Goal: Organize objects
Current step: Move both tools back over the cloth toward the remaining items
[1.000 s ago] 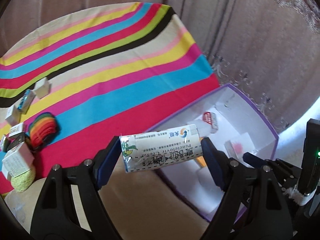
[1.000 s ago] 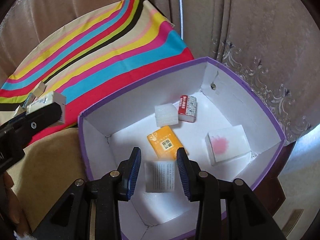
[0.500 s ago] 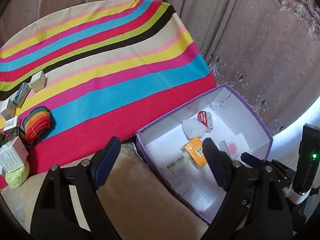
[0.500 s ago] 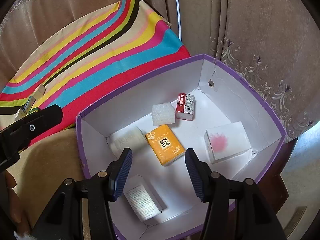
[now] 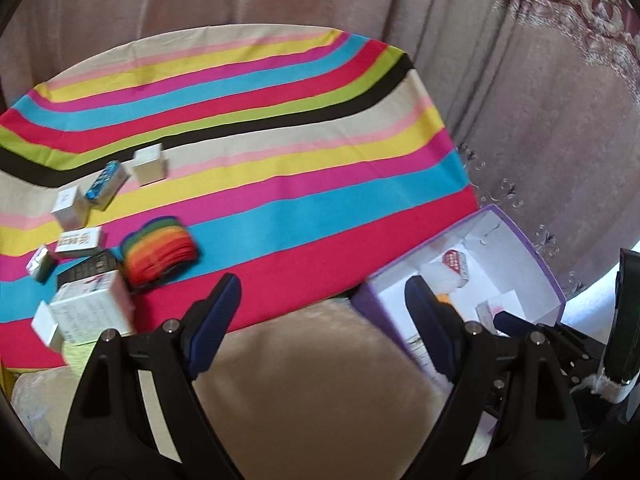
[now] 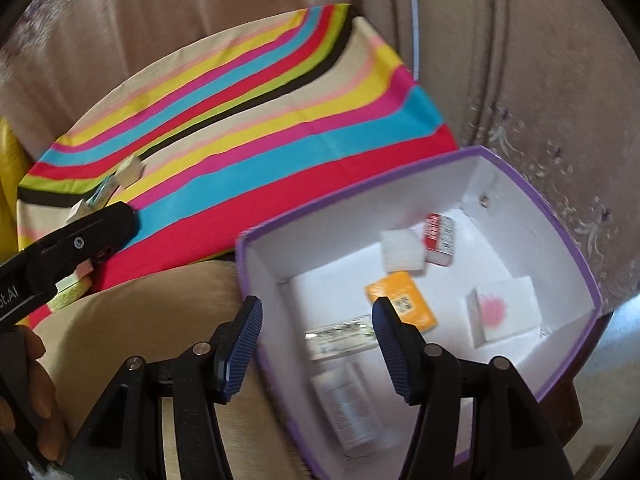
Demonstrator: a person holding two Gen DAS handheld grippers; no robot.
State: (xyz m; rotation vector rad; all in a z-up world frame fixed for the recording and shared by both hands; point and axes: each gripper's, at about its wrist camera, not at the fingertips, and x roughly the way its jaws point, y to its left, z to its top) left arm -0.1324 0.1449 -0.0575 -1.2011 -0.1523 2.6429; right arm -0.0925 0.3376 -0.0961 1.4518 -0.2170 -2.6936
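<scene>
Boxes (image 6: 402, 304) lie inside the purple bin (image 6: 576, 264); more boxes (image 5: 88, 308) sit on the striped cloth (image 5: 280, 184). Left gripper (image 5: 320, 324) gapes wide, empty; right gripper (image 6: 316, 352) is opening, gripping nothing.

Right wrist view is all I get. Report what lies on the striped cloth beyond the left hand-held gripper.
Observer: A rainbow-coloured stack lies on the striped cloth, beside a cluster of small boxes.
Operator: Give me the left hand-held gripper's load.
Observer: None. The left hand-held gripper is open, with nothing between its fingers.
Operator: Name the easiest box to take.
Observer: Probably the large white printed box, nearest that gripper at the cloth's near edge.
</scene>
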